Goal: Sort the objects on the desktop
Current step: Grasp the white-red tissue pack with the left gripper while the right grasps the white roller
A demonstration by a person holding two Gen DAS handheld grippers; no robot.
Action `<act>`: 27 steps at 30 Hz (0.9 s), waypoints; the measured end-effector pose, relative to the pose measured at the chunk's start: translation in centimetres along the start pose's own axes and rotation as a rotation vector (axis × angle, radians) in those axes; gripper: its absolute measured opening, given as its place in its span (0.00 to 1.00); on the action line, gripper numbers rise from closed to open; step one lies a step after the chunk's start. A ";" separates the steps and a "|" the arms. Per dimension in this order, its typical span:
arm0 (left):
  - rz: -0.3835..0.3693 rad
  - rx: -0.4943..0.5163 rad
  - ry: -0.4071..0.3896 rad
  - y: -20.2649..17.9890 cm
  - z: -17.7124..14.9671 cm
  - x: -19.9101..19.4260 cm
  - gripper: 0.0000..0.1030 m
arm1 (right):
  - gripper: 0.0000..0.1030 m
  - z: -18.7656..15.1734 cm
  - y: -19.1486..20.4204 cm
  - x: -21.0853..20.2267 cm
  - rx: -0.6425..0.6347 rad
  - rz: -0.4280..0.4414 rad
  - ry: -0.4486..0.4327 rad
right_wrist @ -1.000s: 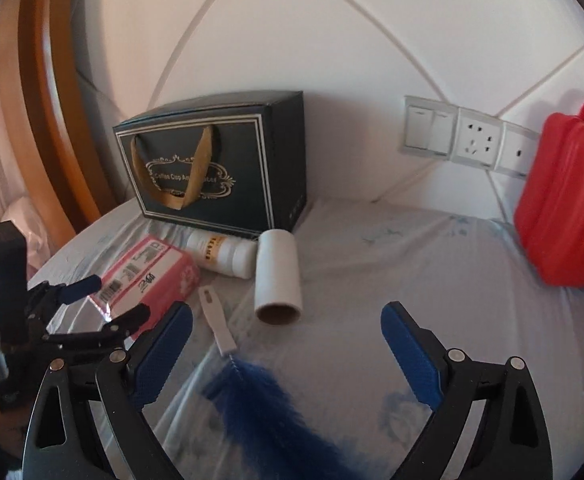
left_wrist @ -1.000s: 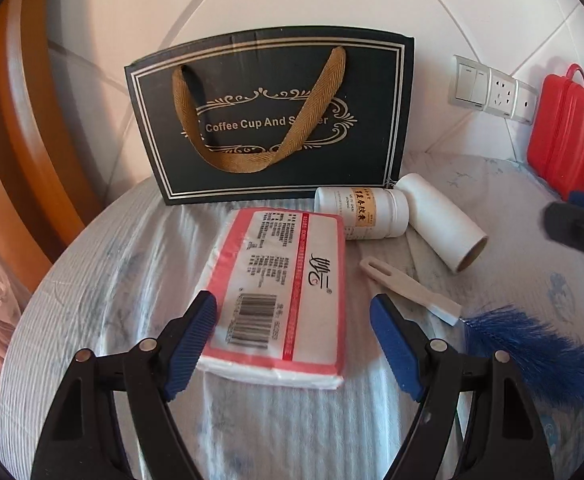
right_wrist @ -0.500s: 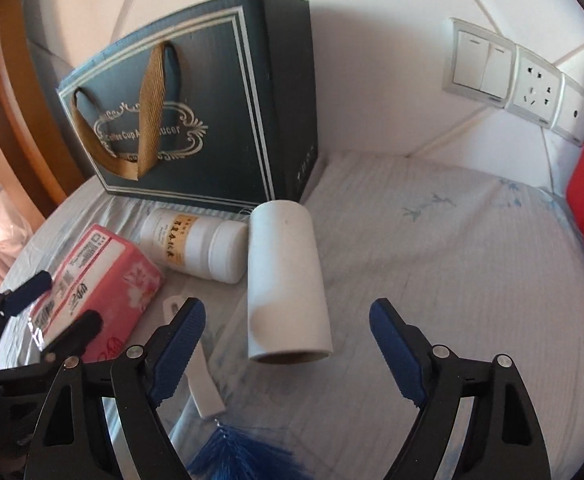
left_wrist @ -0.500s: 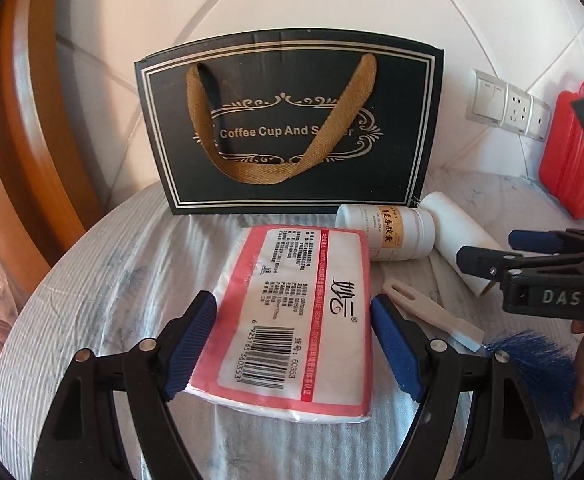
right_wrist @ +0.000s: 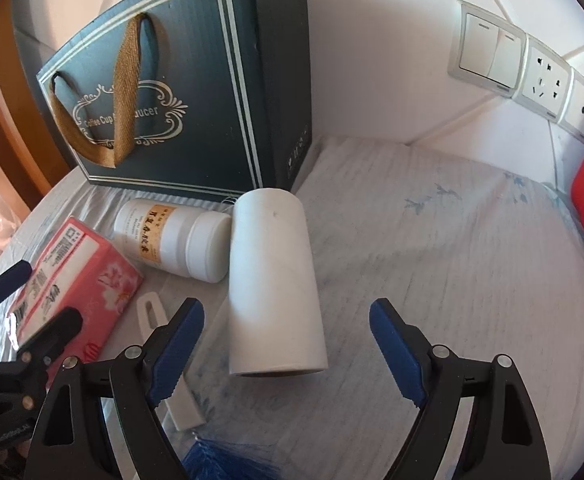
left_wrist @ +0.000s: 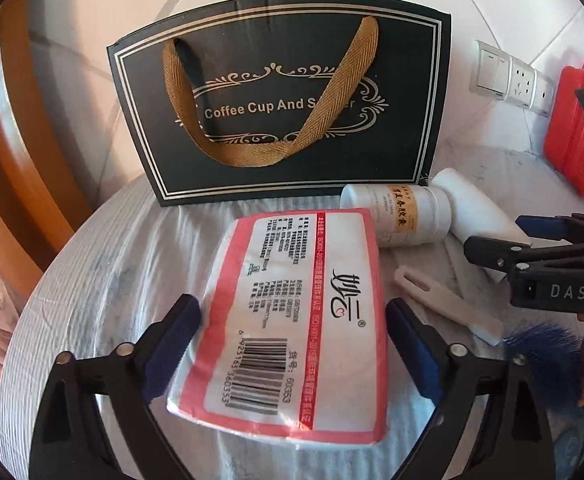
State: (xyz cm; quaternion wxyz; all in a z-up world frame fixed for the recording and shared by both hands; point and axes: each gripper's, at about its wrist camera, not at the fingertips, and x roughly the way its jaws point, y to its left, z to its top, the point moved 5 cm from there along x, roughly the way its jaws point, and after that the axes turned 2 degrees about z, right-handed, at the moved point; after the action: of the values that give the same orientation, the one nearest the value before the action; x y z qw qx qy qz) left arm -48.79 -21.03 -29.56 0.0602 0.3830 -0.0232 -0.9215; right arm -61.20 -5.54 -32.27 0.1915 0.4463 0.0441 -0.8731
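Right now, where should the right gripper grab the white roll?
Across the middle of the roll. It lies on its side, open end toward the right gripper, so come down from above, one jaw on each curved side; the bottle touches its left far end.

Glossy plastic-wrapped tissue pack [left_wrist: 299,320] on ribbed cloth [left_wrist: 92,280] (matt card box [left_wrist: 276,80] behind)

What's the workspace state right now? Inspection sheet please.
Surface: striped cloth, wrinkled.
Job's things: tissue pack flat; pill bottle and white roll on their sides, touching; white-handled blue brush.
Clutter: dark gift bag upright at the wall; red case.
Grippers: left claw open, straddling the pack; right claw open around the roll's near end.
Cables: nothing seen.
Surroundings: wall switch and sockets.
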 end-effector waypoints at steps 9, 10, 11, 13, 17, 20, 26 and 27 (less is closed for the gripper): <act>0.001 -0.042 -0.025 0.8 0.2 -0.2 0.99 | 0.88 0.7 0.8 0.9 -0.037 -0.018 0.014; -0.006 -0.059 -0.006 0.9 0.1 0.2 0.99 | 0.88 0.7 0.8 1.1 -0.038 -0.025 0.020; -0.020 -0.081 0.000 1.1 0.1 0.5 0.99 | 0.88 0.7 0.8 1.3 -0.038 -0.027 0.024; -0.031 -0.078 0.030 0.9 -0.2 1.2 0.99 | 0.88 0.6 0.8 1.4 -0.035 -0.018 0.027; -0.018 -0.076 0.068 0.5 -0.3 2.0 0.99 | 0.85 0.4 0.9 1.7 -0.045 -0.009 0.041; -0.036 -0.092 0.082 0.6 -0.4 2.2 0.97 | 0.74 0.2 0.9 2.1 -0.038 0.003 0.063; -0.057 -0.087 0.077 0.0 -0.4 2.1 0.86 | 0.43 0.3 0.9 1.6 -0.044 0.022 0.060; -0.056 -0.092 0.072 0.0 -0.4 2.0 0.85 | 0.43 0.3 1.0 1.5 -0.046 0.029 0.062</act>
State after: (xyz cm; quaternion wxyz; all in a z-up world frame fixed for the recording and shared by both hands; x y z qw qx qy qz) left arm -49.93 -21.29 -31.21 0.0526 0.4134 0.0320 -0.9084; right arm -61.85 -6.99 -33.23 0.2129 0.4693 0.0636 -0.8546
